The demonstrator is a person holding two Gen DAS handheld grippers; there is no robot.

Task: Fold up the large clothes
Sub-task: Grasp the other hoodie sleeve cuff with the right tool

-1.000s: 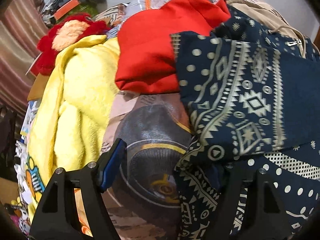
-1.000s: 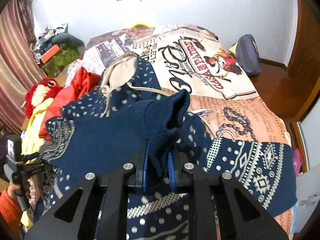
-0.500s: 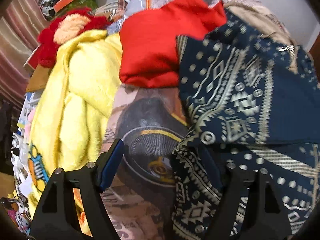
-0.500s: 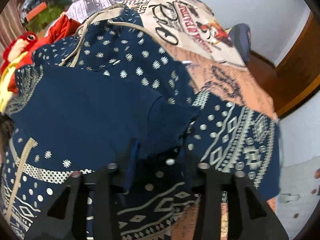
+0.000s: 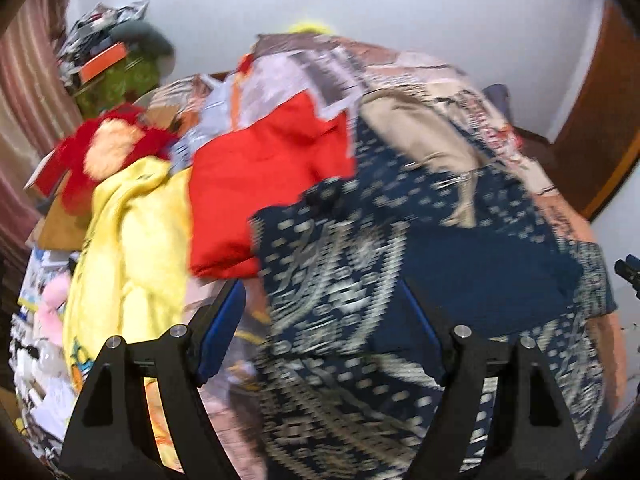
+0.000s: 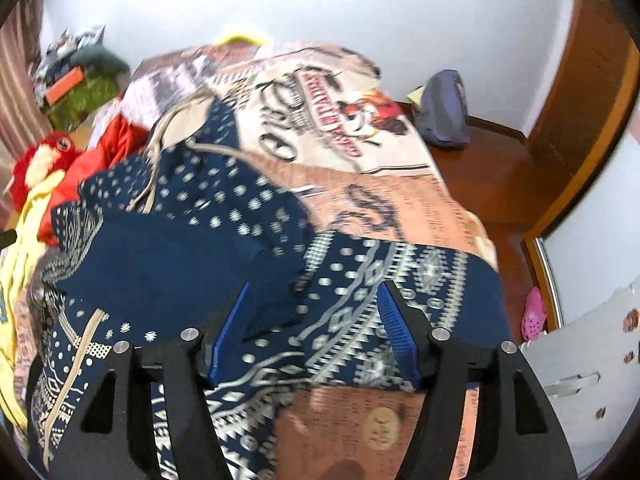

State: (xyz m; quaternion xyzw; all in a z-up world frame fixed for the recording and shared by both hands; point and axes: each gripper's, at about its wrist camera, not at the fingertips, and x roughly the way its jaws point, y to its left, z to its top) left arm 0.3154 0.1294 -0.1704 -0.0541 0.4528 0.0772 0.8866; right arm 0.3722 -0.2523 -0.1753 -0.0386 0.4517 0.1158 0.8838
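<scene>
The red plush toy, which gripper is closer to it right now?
Left. The left gripper is over the hoodie's edge next to the yellow blanket below the red plush toy. The right gripper, jaws opening, is across the hoodie, farther away.

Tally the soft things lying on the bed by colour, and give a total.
Navy: 1, the navy patterned hooded sweater
Red: 2, the red folded garment and the red plush toy
Yellow: 1, the yellow fleece blanket
Total: 4
</scene>
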